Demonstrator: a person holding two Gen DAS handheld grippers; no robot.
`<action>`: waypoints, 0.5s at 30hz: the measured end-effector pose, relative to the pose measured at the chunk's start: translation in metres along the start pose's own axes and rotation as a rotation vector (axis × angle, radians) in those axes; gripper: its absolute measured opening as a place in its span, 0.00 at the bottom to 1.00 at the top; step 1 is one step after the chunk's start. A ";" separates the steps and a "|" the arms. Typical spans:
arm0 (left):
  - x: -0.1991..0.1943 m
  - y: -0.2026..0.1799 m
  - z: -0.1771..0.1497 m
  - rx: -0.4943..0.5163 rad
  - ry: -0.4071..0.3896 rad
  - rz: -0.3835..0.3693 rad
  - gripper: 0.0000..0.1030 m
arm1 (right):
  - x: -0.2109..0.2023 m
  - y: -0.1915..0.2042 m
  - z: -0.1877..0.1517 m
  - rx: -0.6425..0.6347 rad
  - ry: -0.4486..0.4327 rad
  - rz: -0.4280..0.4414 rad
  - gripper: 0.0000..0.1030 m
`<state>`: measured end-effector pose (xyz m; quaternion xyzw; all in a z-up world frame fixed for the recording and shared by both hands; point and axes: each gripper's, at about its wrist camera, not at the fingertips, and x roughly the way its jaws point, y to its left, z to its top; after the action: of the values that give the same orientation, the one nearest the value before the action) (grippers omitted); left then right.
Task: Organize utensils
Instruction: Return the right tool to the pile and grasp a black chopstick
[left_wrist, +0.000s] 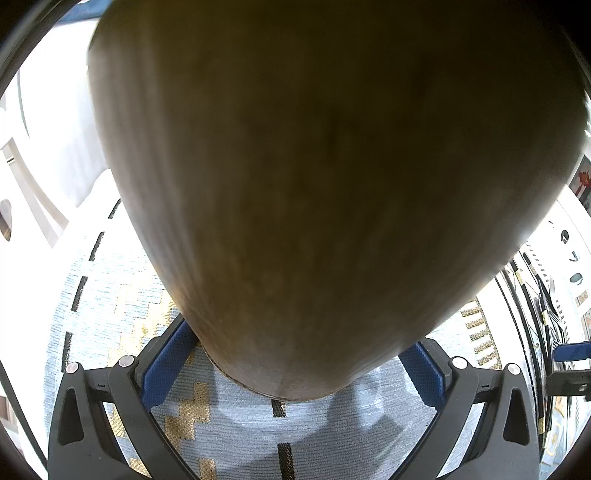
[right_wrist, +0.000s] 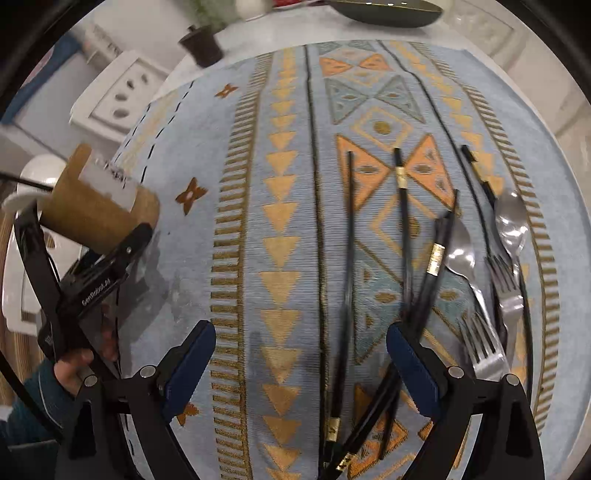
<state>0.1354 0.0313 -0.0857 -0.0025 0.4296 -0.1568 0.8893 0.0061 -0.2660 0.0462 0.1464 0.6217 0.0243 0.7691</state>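
Utensil holder being pinched, chopsticks being straddled.
The wooden holder (left_wrist: 332, 166) is being clamped by the left gripper (left_wrist: 295, 365); the right gripper (right_wrist: 301, 365) is being held spread over black chopsticks (right_wrist: 349, 258), forks (right_wrist: 480, 347) at three o'clock.

A patterned blue cloth (right_wrist: 288, 184) covers a pale table (right_wrist: 258, 33).

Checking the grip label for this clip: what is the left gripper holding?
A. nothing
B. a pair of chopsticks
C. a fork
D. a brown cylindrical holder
D: in the right wrist view the left gripper is clamped on the brown holder, while the forks, spoons and chopsticks lie on the cloth.
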 end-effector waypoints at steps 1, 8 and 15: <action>0.000 0.000 0.000 0.000 0.000 0.000 0.99 | 0.005 0.000 0.001 -0.002 0.011 -0.008 0.90; 0.000 0.000 0.000 0.000 0.000 0.000 0.99 | 0.018 -0.019 0.004 0.093 0.048 -0.124 0.11; 0.000 0.000 0.000 0.000 0.000 0.000 0.99 | 0.029 0.005 0.010 -0.031 0.089 -0.257 0.10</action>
<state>0.1354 0.0316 -0.0853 -0.0023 0.4296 -0.1567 0.8893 0.0227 -0.2568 0.0222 0.0522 0.6686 -0.0583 0.7395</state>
